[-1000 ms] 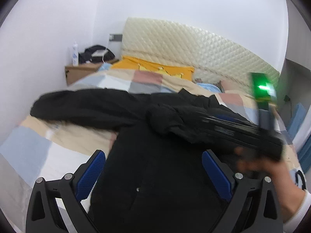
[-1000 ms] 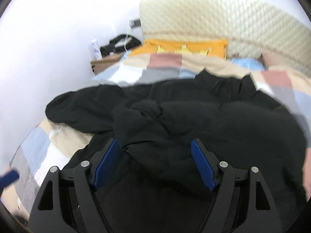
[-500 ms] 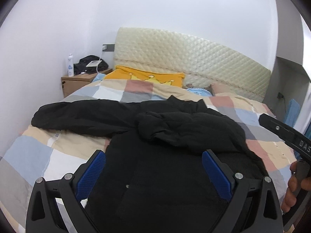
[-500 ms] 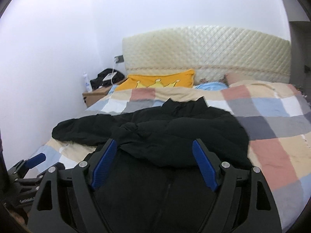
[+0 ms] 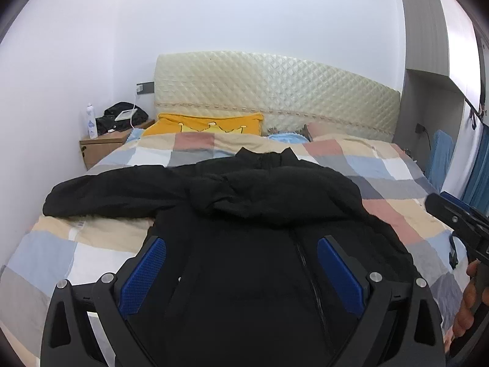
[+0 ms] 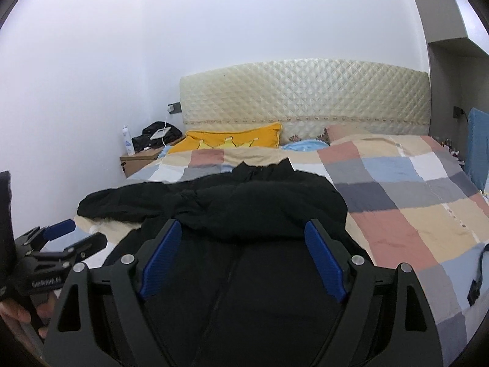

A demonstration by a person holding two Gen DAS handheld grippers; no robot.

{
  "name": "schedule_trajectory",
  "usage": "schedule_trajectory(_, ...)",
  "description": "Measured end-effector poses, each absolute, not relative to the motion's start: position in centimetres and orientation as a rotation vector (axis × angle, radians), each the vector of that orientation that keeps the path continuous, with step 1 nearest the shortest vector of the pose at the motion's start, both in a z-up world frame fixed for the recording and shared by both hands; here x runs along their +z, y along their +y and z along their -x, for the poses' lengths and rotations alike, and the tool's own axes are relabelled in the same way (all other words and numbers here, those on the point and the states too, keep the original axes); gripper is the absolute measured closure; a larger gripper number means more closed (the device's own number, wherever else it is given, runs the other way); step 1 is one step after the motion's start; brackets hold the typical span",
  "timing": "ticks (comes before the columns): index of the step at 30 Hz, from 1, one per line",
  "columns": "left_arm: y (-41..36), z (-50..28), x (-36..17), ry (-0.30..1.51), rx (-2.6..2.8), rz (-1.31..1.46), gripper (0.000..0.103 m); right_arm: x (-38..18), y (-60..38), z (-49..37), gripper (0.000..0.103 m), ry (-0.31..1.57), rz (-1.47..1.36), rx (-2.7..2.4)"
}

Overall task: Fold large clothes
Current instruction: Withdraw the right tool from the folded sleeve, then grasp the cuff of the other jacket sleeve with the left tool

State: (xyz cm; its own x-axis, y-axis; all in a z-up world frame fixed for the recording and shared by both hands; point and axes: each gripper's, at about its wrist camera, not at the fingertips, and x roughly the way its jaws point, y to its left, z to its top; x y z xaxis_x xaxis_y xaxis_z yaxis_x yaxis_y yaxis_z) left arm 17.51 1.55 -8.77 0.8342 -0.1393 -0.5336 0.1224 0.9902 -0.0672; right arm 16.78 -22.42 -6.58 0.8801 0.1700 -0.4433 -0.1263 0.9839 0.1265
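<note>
Presently: black jacket [image 5: 259, 229] spread on the checkered bed [image 5: 394, 165], one sleeve folded across its chest. Left gripper [image 5: 241, 272] and right gripper [image 6: 241, 257] hover wide apart, empty. Yellow pillow [image 5: 211, 124], nightstand [image 5: 101, 146], spray bottle [image 5: 91, 120] behind.

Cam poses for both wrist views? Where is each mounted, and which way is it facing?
Left wrist: on the left gripper, facing along the bed to the headboard; its open blue pads frame the black jacket; right gripper and hand at right edge.
Right wrist: on the right gripper, open, same heading; left gripper at left edge.
Shared: jacket, yellow pillow, nightstand.
</note>
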Motion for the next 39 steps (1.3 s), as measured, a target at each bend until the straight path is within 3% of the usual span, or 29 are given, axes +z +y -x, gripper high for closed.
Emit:
schedule_trajectory(17,1.6,-14.7,-11.4,0.577,-0.191,-0.006,0.002,-9.0,-24.5,-10.1,0.019,0.475,-0.139,0.138)
schedule_trajectory(33,3.3,-16.0,-8.5,0.517,-0.182,-0.028,0.002,-10.4,-24.0,-10.6,0.017,0.462,-0.128,0.126)
schedule_trajectory(39,8.2,-19.6,-6.6,0.614,-0.211,0.030,0.002,-10.7,-23.9,-10.7,0.016,0.469,-0.129,0.121)
